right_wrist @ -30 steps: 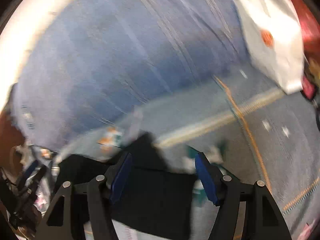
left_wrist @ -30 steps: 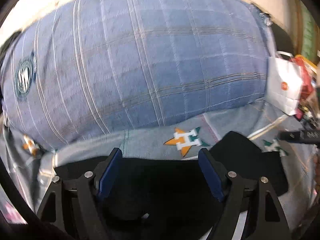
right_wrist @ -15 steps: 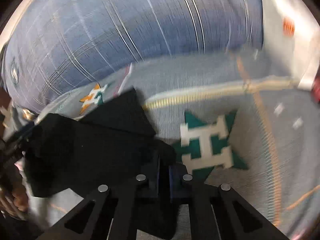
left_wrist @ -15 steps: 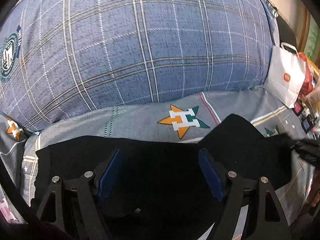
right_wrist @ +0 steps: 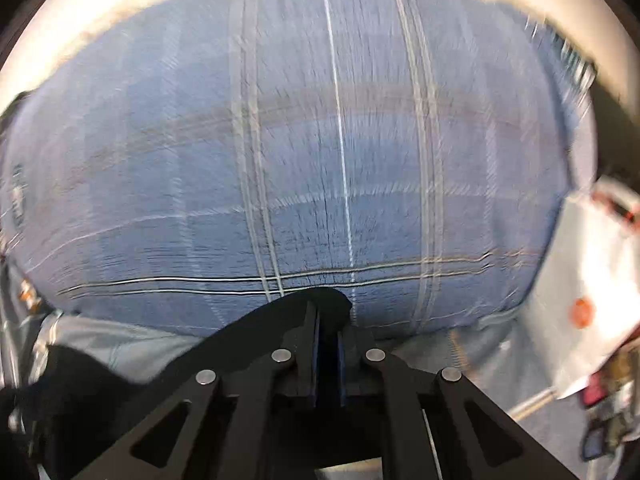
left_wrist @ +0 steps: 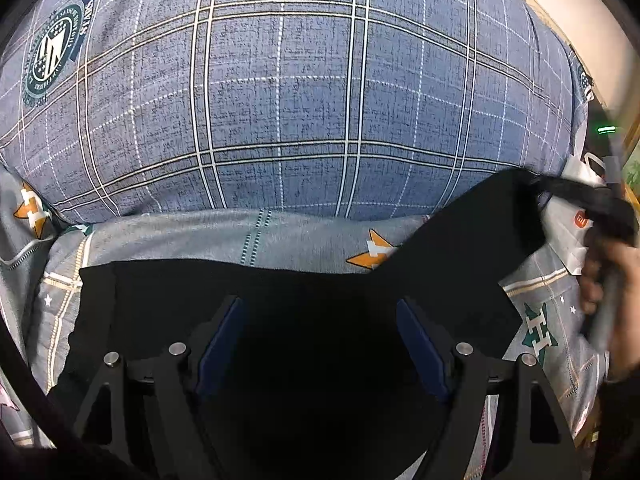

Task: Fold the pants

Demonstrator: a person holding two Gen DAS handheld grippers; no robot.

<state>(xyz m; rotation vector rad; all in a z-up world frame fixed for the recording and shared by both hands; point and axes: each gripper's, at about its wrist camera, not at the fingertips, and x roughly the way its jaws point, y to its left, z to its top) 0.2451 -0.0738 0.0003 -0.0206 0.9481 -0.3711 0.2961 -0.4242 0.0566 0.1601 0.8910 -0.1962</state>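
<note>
The black pants [left_wrist: 304,300] lie on a grey patterned bedsheet [left_wrist: 180,236], spreading under my left gripper. My left gripper [left_wrist: 320,344] is open, its blue pads either side of the dark cloth, close above it. My right gripper [right_wrist: 327,344] is shut on an edge of the pants [right_wrist: 280,320] and holds it lifted off the bed. In the left wrist view that lifted corner [left_wrist: 480,224] rises at the right toward the right gripper [left_wrist: 600,208] and the hand holding it.
A large blue plaid pillow [left_wrist: 300,100] fills the back of the bed. A white paper bag [right_wrist: 588,292] stands at the right edge, with small cluttered items below it. The right wrist view is motion-blurred.
My right gripper closed on the pants edge and lifted it up and away from the sheet. My left gripper stayed open over the pants, which now spread wider beneath it.
</note>
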